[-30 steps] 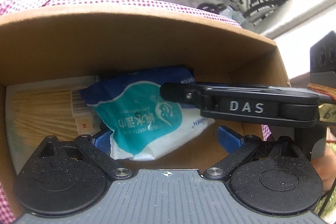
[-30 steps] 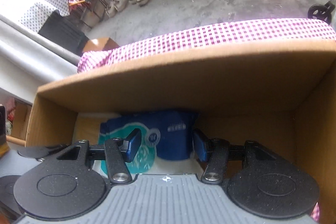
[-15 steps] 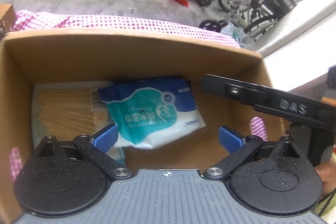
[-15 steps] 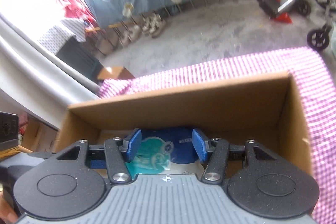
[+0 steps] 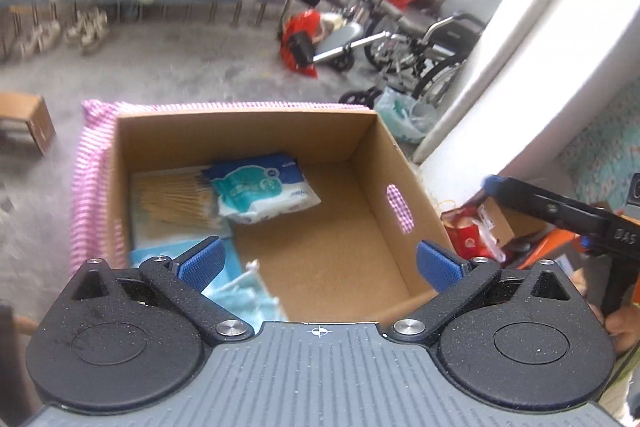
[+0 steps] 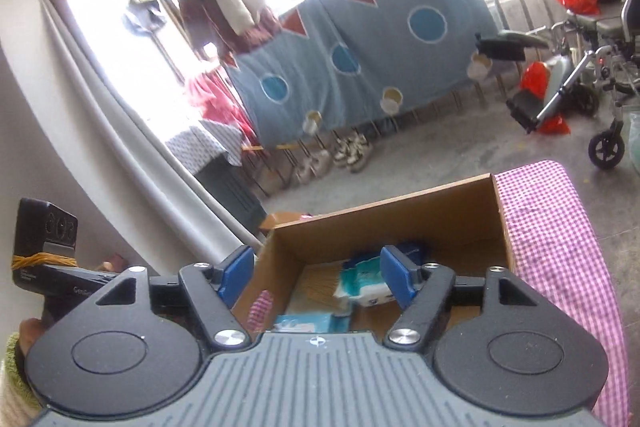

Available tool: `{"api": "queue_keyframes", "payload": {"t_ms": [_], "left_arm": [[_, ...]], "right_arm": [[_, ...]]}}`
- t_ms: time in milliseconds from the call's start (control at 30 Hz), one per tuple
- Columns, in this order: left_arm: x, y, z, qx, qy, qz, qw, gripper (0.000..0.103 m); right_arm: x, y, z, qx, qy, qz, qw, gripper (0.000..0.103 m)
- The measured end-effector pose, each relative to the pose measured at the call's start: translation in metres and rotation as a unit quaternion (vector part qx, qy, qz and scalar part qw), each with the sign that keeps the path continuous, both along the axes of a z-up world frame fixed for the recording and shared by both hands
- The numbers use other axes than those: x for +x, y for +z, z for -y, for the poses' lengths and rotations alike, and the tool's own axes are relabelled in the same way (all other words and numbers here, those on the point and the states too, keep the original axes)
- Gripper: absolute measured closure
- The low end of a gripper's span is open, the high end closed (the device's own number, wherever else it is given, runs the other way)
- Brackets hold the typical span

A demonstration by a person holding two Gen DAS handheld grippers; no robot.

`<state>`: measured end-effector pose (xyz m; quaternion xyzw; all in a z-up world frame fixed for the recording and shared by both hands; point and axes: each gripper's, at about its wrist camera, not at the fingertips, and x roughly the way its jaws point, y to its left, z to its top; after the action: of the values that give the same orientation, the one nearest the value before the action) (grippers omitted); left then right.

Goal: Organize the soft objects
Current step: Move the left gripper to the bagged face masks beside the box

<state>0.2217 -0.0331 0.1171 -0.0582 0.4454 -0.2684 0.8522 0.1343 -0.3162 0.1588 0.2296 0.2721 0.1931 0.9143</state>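
An open cardboard box (image 5: 360,143) stands on a pink checked cloth (image 5: 86,187). Inside lie a blue and teal tissue pack (image 5: 262,187), a pack of cotton swabs (image 5: 172,197) and a light blue pack (image 5: 240,291) at the near left. My left gripper (image 5: 318,263) is open and empty, held above the box's near edge. My right gripper (image 6: 316,273) is open and empty, raised above the box (image 6: 400,219); the tissue pack (image 6: 362,285) shows between its fingers. The right gripper's body (image 5: 580,215) shows at the right of the left wrist view.
The box has a handle cutout (image 5: 399,209) in its right wall. A wheelchair (image 5: 420,35) and red bags stand on the concrete floor beyond. A small cardboard box (image 5: 26,125) sits on the floor at left. A blue cloth (image 6: 360,39) hangs along a railing.
Both grippers have lifted up and back out of the box. The right gripper's jaws have opened wider. The tissue pack stays lying in the box.
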Motion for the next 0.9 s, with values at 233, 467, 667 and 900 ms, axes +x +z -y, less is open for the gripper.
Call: {"api": "queue_keyframes", "payload": {"t_ms": [233,467,667,900], "left_arm": [[-0.093,-0.031,-0.042,0.009,-0.015,0.039,0.9991,0.001],[-0.119,-0.103,-0.08,0.042,0.06,0.04,0.9965,0.001],[-0.11,-0.147,-0.091,0.056,0.065,0.051,0.995,0.018],[-0.098,-0.171,-0.089,0.095,0.027,0.073,0.9925,0.024]], "right_arm": [[-0.088,-0.053,-0.027,0.088,0.021,-0.02,0.996,0.028],[-0.104,-0.152,-0.096,0.098,0.035,-0.147,0.984,0.03],[-0.096,-0.197,-0.153,0.009,0.051,-0.223,0.973,0.048],[-0.095,-0.208,-0.17,-0.03,0.035,-0.252,0.967,0.05]]}}
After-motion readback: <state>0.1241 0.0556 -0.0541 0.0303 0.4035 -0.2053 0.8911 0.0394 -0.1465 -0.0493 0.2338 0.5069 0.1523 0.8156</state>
